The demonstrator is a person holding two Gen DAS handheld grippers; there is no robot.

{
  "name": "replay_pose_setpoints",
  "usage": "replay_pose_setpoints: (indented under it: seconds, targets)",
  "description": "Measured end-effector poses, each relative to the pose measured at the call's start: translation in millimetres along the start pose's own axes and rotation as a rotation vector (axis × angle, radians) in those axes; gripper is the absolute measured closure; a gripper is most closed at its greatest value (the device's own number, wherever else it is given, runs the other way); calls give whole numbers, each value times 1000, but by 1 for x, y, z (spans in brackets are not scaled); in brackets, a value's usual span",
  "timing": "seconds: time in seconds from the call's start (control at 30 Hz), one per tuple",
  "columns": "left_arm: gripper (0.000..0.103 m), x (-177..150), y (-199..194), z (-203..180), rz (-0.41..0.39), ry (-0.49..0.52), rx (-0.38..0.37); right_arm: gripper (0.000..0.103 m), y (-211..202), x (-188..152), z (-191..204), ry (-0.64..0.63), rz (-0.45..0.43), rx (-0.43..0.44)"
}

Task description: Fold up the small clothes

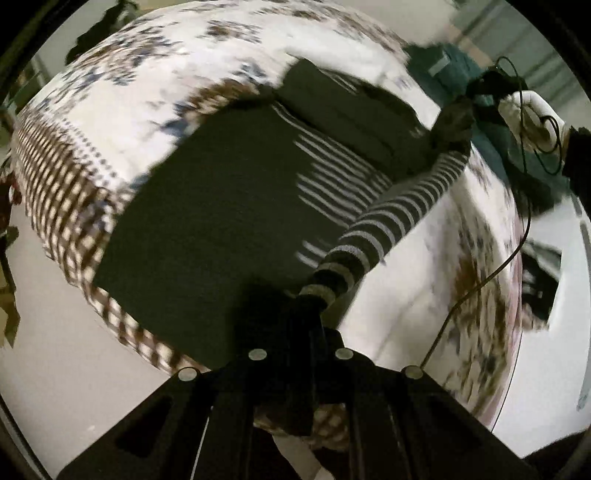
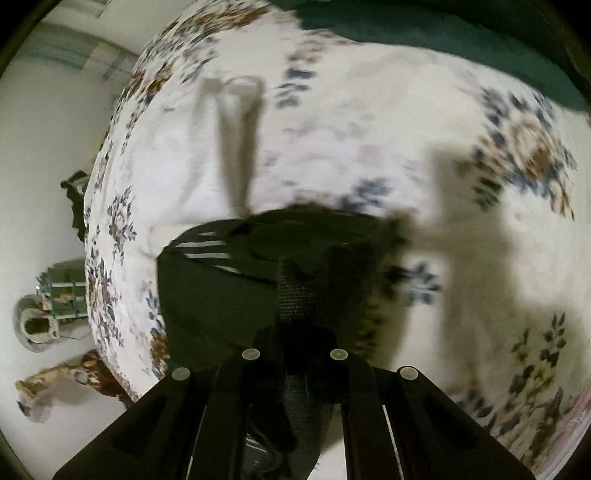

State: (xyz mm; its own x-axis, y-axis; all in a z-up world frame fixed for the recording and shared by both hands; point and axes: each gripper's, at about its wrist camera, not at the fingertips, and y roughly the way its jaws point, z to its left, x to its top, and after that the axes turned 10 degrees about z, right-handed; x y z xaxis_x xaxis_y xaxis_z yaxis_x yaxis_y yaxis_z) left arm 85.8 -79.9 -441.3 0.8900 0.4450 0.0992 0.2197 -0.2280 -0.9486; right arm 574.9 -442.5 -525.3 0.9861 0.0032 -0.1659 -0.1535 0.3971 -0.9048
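We see the dark garment point(image 1: 207, 206), with its white-striped panel, lying partly on the floral bedspread point(image 1: 155, 85) of the bed and partly lifted off it. Its striped sleeve point(image 1: 391, 218) is stretched taut in the air between the two tools. Our left gripper point(image 1: 306, 306) has its fingers clenched on the cuff end of that sleeve, the ribbed edge bunched right at the tips. At the far end, our right gripper point(image 1: 456, 122) pinches the dark fabric near the shoulder, held by a white-gloved hand point(image 1: 528, 118) with a thin black cable looping around it.

From the right wrist view, the right gripper point(image 2: 308, 295) is clamped on a fold of dark knit cloth that rises between its fingers, with the garment point(image 2: 221, 295) hanging just below over the bedspread point(image 2: 332, 129). A teal cloth point(image 2: 424, 33) lies at the far edge of the bed. Much of both views is motion-blurred.
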Motion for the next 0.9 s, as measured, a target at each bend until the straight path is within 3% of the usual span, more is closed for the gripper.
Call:
replay_pose_setpoints:
  seconds: [0.27,0.47,0.7,0.9]
  targets:
    - [98,20,-7,89,-11,-121,-56,96,48,28,155,-67,8,-106]
    - [98,23,9,145,13,-203,-86,96,143,53,247,-120,32,-215]
    - [98,22,33,191,51,-285,-120,96,232,59,298,-113,67,-326]
    - [98,23,42,208,78,-300,-155,94,256,64,306,-14,90,-343]
